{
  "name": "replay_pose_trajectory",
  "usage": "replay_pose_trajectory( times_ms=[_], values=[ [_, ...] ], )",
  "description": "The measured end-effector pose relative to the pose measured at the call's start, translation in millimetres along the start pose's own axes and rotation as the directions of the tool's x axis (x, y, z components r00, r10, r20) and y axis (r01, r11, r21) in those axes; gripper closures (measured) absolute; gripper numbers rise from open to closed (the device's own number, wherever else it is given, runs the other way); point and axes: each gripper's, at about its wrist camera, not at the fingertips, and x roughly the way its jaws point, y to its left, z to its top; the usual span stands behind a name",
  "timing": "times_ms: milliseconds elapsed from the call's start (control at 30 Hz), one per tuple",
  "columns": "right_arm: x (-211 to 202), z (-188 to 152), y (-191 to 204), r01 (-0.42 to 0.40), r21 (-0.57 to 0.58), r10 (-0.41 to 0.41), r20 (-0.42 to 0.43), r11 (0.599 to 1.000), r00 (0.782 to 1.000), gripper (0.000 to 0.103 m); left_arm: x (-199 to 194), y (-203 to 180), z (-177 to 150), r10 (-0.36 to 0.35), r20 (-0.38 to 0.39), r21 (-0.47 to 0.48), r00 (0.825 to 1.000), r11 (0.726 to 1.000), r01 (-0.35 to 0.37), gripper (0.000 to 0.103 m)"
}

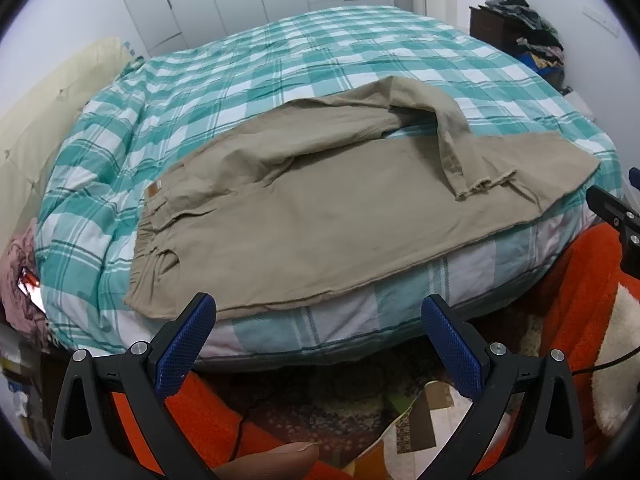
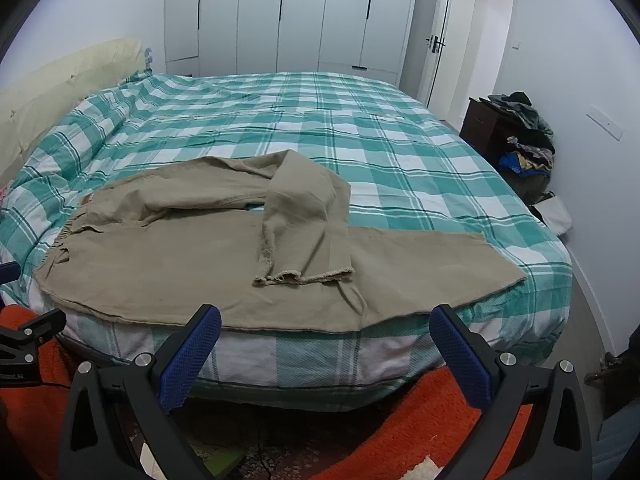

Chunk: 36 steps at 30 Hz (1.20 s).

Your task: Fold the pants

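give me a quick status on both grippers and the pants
Left gripper and right gripper both open, empty, short of the bed edge. Khaki cotton pants flat on teal plaid bedspread, one leg flopped back across the other. Nothing in the way.

I am standing in a home bedroom. A wide bed [image 2: 360, 128] under a teal-and-white checked duvet fills most of what I see, with a cream padded headboard [image 2: 60, 80] along its left edge. Behind its far edge, tall white wardrobe doors [image 2: 280, 12] line the wall, and a white room door [image 2: 440, 40] stands open beside them. Past the bed's far right corner, a dark wooden nightstand [image 2: 480, 124] carries a heap of loose clothes [image 2: 528, 136]. An orange rug [image 2: 420, 412] covers the floor at the bed's near edge.
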Motion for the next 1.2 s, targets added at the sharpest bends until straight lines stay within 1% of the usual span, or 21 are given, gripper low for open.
replay_pose_trajectory(
  times_ms=[367,1033,1067,1133,1200],
  values=[
    [1.4,0.5,0.0,0.059,-0.008,-0.059,-0.018,0.998,0.998,0.0,0.6,-0.1,-0.5,0.0,0.0,0.001,1.0,1.0,0.0,0.001],
    [6.0,-1.1,-2.1,0.069,-0.003,-0.069,-0.034,0.998,0.997,0.0,5.7,-1.9,-5.1,0.004,-0.005,0.013,1.0,1.0,-0.004,0.001],
    [6.0,-1.1,-2.2,0.068,-0.002,-0.068,-0.035,0.998,0.997,0.0,5.3,-1.3,-4.6,-0.003,0.0,0.011,1.0,1.0,0.003,0.001],
    [5.9,-1.2,-1.7,0.057,-0.002,-0.057,-0.032,0.998,0.998,0.0,2.2,2.2,-3.2,-0.042,0.022,-0.007,0.999,0.999,0.042,0.001],
    [5.4,-1.4,0.3,0.01,-0.002,-0.01,-0.026,1.0,1.0,0.0,-2.5,7.7,1.7,-0.058,0.059,-0.025,0.997,0.998,0.06,0.001]
  ],
)
